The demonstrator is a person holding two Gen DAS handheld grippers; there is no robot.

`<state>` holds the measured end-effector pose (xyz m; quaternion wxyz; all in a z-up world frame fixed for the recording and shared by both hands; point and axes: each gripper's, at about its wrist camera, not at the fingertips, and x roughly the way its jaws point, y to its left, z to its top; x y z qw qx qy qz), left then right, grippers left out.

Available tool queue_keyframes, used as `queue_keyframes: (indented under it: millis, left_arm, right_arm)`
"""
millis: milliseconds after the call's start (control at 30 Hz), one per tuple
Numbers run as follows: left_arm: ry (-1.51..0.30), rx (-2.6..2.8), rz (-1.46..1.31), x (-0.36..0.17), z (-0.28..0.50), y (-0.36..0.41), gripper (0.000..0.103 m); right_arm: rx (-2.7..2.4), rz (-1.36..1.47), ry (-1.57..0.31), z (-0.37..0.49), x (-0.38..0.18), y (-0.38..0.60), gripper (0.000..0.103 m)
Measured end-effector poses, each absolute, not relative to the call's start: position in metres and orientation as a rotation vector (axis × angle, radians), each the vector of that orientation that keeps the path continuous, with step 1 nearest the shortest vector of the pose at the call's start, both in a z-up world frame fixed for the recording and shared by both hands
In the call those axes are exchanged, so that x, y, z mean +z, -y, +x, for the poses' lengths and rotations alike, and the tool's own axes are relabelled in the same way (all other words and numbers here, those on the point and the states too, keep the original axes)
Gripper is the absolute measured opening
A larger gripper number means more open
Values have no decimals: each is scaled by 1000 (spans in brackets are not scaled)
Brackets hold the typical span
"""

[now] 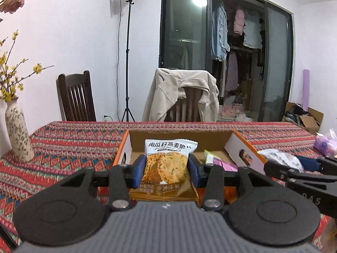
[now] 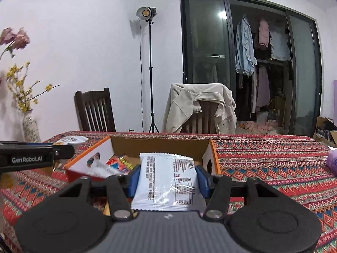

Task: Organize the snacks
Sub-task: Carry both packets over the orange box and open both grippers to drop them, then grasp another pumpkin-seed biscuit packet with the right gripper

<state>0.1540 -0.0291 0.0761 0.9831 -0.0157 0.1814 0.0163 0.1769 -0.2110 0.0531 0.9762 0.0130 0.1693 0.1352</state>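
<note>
- Nearest the left wrist lens, the left tool (image 1: 166,169) is clenched on an oat crisp packet (image 1: 166,168), blue pads pressing both side edges; the packet stands upright with its printed face toward the camera.
- Just beyond it sits the open cardboard box (image 1: 242,147) with orange rims on the bench (image 1: 69,143); the packet hangs over the box's near wall, above the bare left part of the floor, by my reading.
- A pink packet (image 1: 225,164) and a pale green one (image 1: 209,156) already lie toward the box's right side.
- On the other side, the right tool (image 2: 167,179) is grasping a white snack packet (image 2: 166,181), back label facing the camera, held in front of the same box (image 2: 212,160), where red and orange packets (image 2: 120,164) lie.
- Both tools are loaded and close together, so the placements likely need to go one at a time.
- To do the drop well: carry the oat crisp packet clear past the near wall, lower it until its bottom edge is near the floor of the box, then let go so it lies flat.
- Keep the right tool back and off to its own side until the left one is out, or the two may collide over the box.
- A patterned vase (image 1: 18,132) stands well apart at the bench's left.
</note>
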Motion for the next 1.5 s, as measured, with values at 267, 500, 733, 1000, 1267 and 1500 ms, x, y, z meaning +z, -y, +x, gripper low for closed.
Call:
queue_keyframes:
  millis: [267,500,733,1000,1267,1500]
  left_arm:
    - [-388,92,-62,74,220,21,44]
    - [-370,144,-104,47,261,6,44]
    - [-441,152,-121,24,281,-4,44]
    - [-409,124,-154,25,269,-8,68]
    - [-338,121,-180,35,252,-9,103]
    - [-304,119,-205,56,227,-7,103]
  right_arm:
    - [222,47,-402,246,50,200,54]
    - [216,58,-390,289,27,191,54]
    - [227,72,-414,304,6,191,54]
    - [233,65,-410,297,4,193,79]
    - [229,90,-408,291,4,200,100]
    - [223,88,-393,272,15,205,102]
